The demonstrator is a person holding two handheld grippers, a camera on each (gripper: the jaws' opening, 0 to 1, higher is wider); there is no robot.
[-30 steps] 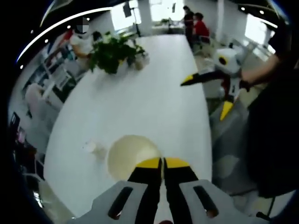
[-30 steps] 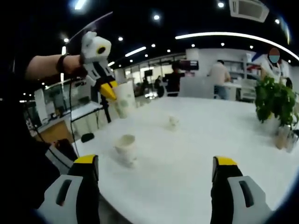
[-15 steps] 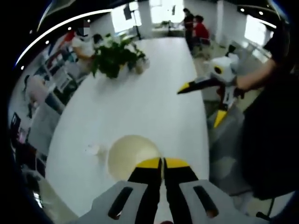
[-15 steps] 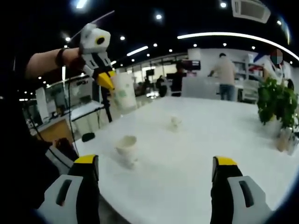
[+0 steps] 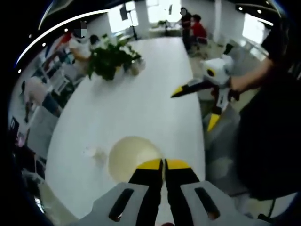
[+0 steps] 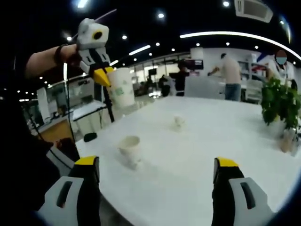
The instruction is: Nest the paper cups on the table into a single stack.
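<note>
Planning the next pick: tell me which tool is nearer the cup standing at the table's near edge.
Probably right. The right tool, open, sits low just short of the standing cup. The left tool is raised above and behind it, shut on a paper cup.

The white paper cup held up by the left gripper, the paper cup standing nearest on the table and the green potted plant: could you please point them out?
Held white paper cup [image 6: 122, 87], right gripper view: its side wall.
Standing paper cup [image 6: 129, 146], right gripper view: its side wall.
Green potted plant [image 6: 278, 102], right gripper view: its leaves.
</note>
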